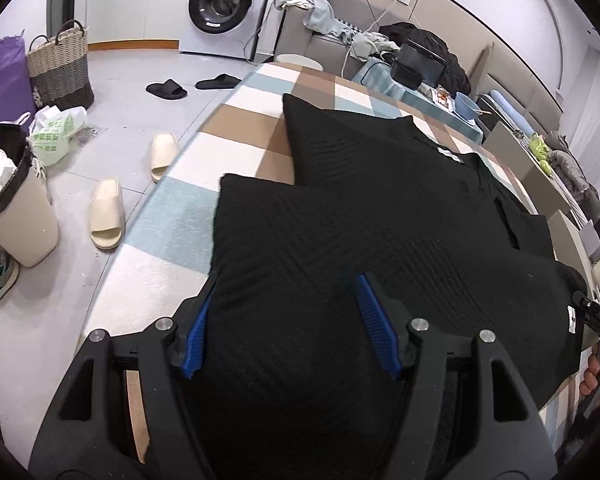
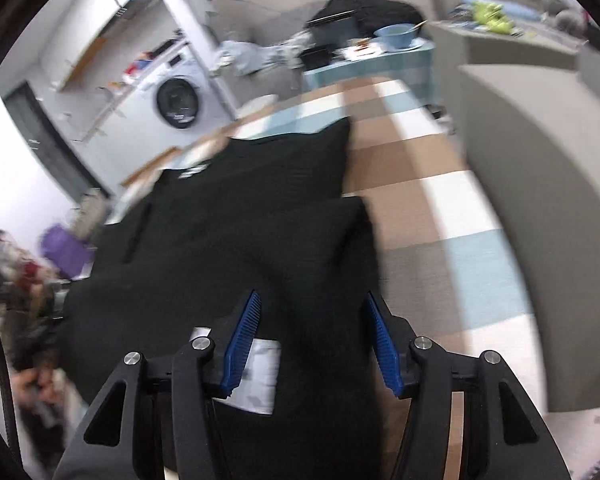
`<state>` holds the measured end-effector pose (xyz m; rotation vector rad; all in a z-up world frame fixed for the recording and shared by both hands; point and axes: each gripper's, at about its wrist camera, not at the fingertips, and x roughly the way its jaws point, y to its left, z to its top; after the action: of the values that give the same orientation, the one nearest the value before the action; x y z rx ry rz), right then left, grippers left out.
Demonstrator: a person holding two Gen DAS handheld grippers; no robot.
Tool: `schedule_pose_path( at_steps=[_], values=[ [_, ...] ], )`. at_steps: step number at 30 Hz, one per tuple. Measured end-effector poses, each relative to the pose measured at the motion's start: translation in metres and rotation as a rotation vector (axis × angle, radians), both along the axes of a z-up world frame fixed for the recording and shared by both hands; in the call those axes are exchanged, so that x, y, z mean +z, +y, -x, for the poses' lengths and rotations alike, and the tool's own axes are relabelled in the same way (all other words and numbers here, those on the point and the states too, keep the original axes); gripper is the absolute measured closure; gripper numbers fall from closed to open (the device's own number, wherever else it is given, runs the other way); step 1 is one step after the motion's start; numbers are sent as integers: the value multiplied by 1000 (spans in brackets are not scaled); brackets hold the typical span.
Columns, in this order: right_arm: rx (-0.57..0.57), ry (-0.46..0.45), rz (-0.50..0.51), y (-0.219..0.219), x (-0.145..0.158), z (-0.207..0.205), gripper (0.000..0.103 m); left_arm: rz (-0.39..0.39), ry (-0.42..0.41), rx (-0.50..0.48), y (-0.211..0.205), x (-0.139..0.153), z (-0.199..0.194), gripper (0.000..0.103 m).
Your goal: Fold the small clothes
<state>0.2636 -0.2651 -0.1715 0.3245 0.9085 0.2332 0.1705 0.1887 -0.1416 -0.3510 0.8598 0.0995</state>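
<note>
**Black knit top, hem just folded up, both grippers parted**

Spread flat on the checked tan, white and pale-blue tablecloth [image 1: 236,128]: a black ribbed knit short-sleeved top [image 1: 380,184], collar end far, near hem doubled back over the body toward the sleeves. White neck label visible far off; a second small white tag [image 1: 571,319] near the right edge of the fold.

Left gripper [image 1: 290,320]: blue ribbed pads spread apart over the folded layer, cloth lying between them, not pinched. Right gripper [image 2: 312,342]: pads likewise apart above the right part of the fold, a white care label [image 2: 256,376] beside its left pad, nothing clamped. Right view blurred, so fine contact hard to judge.

Handling, as a judgement: light, limp, thick knit; likely to sag and slide on itself, not fragile, easy to stretch out of square. Best taken at the outer corners of the fold or at a sleeve edge, pinching both layers together, lifting low and evenly to keep edges aligned.
</note>
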Motion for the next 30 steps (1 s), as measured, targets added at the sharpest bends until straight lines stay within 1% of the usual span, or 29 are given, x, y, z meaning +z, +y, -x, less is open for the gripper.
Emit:
schedule_pose_path(
  at_steps=[1,2,3,4,5,6,7,9,12,13,18,22,24,26,29,30],
  values=[
    [10,-1,-18,2,-1,-2,48,-1,-4,-7,-1,-1,-2,40],
    [15,3,-14,4,-2,-5,48,-2,-8,-12,-2,-2,-3,45],
    [24,13,5,8,-5,-8,50,-7,-12,-15,-3,-3,-5,59],
    [24,12,14,11,-6,-10,56,-18,-10,-19,-6,-5,-8,65],
    [34,12,15,15,-7,-12,59,-21,-8,-30,-7,-6,-9,73],
    [47,6,26,19,-7,-12,67,-22,-10,-40,-9,-6,-9,78],
    [53,4,34,21,-8,-12,72,-27,-9,-45,-11,-6,-8,80],
    [68,1,66,25,-8,-10,76,-55,-7,-61,-16,-4,-6,83],
    [80,4,71,25,-9,-2,78,-59,-6,-69,-17,-4,1,84],
    [82,7,59,24,-9,2,78,-56,-6,-67,-17,-4,5,84],
    [82,16,45,20,-11,23,78,-67,-12,-70,-19,-1,35,84],
    [87,33,27,17,-11,53,78,-54,-19,-62,-14,-1,61,83],
    [96,40,24,18,-11,63,78,-56,-18,-56,-12,0,68,82],
    [101,40,26,21,-11,70,78,-54,-22,-42,-9,1,76,76],
    [92,30,12,16,-10,74,78,-60,-37,-3,-2,4,87,60],
    [94,25,-1,13,-9,74,75,-60,-36,7,1,4,92,55]
  ],
)
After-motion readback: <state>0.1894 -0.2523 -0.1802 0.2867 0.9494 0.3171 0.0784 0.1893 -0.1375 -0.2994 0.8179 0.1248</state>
